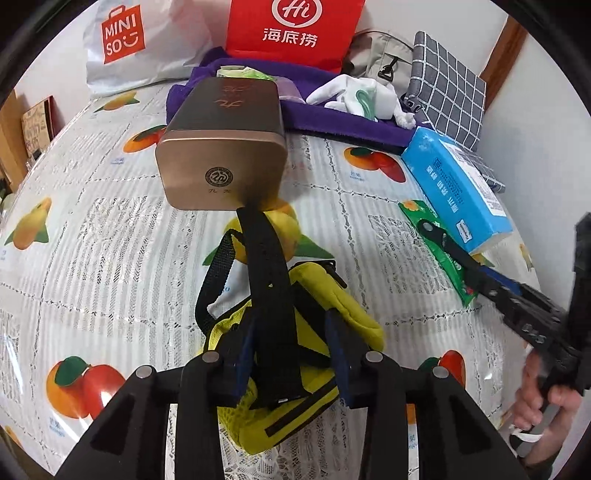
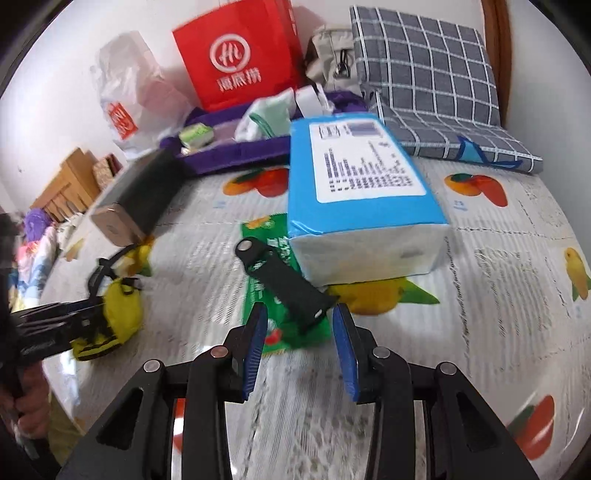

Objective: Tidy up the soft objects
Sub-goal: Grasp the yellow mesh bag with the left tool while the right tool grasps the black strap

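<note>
On the table, left tongs (image 1: 291,347) straddle a yellow pouch (image 1: 314,325), unpinched; right tongs (image 2: 301,339) gape over a black strap (image 2: 288,284)

1. The left wrist view is taken from just behind the left gripper (image 1: 291,343), angled down and close over the table (image 1: 110,229).
2. The right wrist view is taken likewise.
3. The blue tissue pack (image 1: 454,184) (image 2: 362,192) and red bag (image 1: 291,29) (image 2: 240,59) are shared.
</note>
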Action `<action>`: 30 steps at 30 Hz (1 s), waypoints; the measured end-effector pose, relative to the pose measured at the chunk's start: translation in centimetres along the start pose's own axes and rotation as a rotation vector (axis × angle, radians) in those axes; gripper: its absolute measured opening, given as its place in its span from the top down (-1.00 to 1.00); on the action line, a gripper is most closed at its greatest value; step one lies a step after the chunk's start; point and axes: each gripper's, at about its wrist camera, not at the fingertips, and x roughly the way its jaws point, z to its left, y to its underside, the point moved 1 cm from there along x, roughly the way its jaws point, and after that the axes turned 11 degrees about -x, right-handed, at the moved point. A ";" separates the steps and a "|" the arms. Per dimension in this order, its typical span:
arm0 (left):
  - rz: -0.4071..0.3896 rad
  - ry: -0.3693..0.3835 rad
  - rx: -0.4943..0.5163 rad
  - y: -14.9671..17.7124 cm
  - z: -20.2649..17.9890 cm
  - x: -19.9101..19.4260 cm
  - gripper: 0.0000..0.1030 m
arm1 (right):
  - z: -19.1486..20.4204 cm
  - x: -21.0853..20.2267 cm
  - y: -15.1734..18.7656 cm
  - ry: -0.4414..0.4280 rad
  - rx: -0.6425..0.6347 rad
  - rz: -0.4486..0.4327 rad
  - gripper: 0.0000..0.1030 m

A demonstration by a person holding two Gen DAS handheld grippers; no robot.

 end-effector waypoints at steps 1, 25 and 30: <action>0.002 0.014 -0.008 -0.1 0.2 -0.1 0.33 | 0.1 0.6 -0.1 0.008 0.000 0.011 0.28; -0.010 0.002 -0.039 -0.7 1.5 -0.9 0.66 | -0.3 -8.1 4.6 -0.033 -0.019 -0.088 0.95; -0.027 -0.062 0.013 -1.2 0.1 0.0 0.55 | -0.3 -7.2 5.5 0.001 -0.064 -0.052 0.85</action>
